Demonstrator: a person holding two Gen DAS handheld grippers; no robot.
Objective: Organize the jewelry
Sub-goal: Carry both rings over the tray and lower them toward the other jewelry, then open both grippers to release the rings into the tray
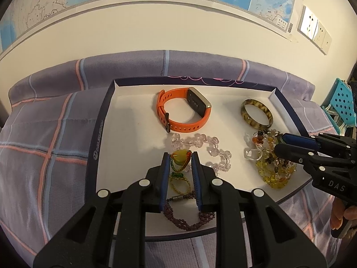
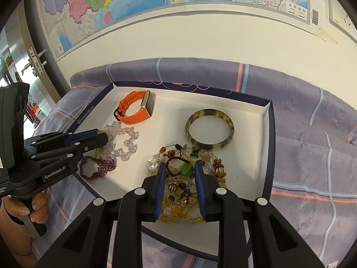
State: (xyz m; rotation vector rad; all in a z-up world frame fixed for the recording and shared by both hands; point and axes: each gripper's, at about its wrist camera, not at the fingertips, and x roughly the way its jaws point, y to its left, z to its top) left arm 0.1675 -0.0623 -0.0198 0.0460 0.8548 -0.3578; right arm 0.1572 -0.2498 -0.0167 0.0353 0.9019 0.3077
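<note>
The left gripper (image 1: 179, 156) hung over the near left part of the tray (image 1: 101, 120), its blue pads a narrow gap apart. A yellow-green pendant (image 1: 180, 158) on a beaded cord lay in that gap; whether the pads pinched it or only straddled it could not be told. Under the jaws lay a yellow bead loop (image 1: 179, 184) and, nearest the tray's front edge, a purple bead bracelet (image 1: 186, 220).

The right gripper (image 2: 180, 167) stood over the near right part, jaws likewise narrowly parted. Between its tips sat a green stone (image 2: 186, 170) on a dark cord, atop a heap of amber beads (image 2: 176, 203); contact with the pads could not be told.

Beyond the left gripper a clear crystal bracelet (image 1: 207, 149) lay on the white floor of the tray. Farther back rested an orange watch (image 1: 183, 111), on its side with the strap buckled. At the back right a mottled bangle (image 2: 209, 129) lay flat, apart from the heap.

The tray, dark-rimmed and shallow, sat on a purple checked bedspread (image 1: 44, 134). A map (image 2: 133, 4) hung on the wall behind, with sockets (image 1: 312, 26) to its right. A hand (image 2: 33, 207) in a tan sleeve held the left gripper's handle. A door handle (image 2: 35, 62) showed at far left, a teal stool (image 1: 341, 102) at far right.
</note>
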